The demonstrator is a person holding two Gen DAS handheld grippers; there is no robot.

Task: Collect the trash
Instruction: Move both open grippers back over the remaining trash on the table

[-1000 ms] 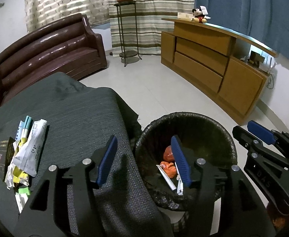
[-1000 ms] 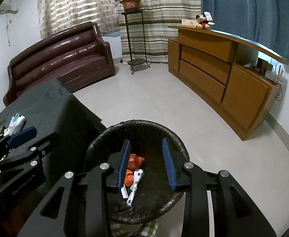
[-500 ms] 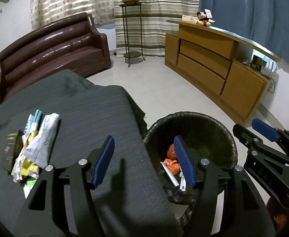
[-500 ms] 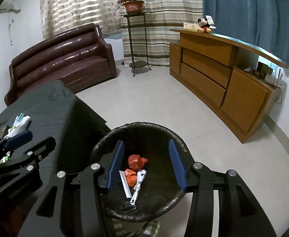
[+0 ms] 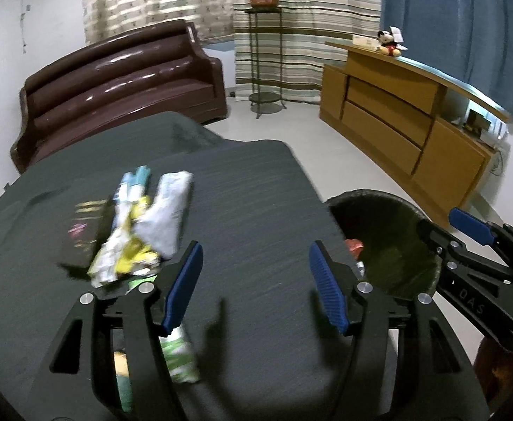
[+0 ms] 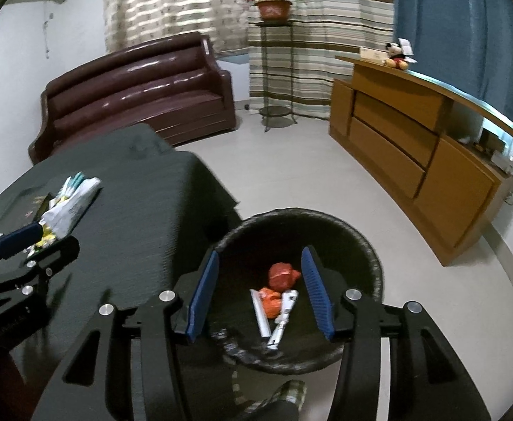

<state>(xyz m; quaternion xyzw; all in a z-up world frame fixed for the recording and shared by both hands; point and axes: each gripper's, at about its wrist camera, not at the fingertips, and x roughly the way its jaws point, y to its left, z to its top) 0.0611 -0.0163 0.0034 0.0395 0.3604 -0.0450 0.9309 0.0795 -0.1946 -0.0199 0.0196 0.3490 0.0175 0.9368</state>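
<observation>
A pile of trash wrappers lies on the dark cloth-covered table, left of my left gripper, which is open and empty above the table; the pile also shows in the right wrist view. A green wrapper lies under its left finger. A black bin stands on the floor right of the table and holds orange crumpled trash and white wrappers. My right gripper is open and empty above the bin.
A brown sofa stands behind the table. A wooden cabinet runs along the right wall with a toy on top. A plant stand is by the curtains. A tiled floor lies between.
My left gripper has swung left from over the bin to over the table, toward the wrapper pile. My right gripper has opened wider above the bin.
</observation>
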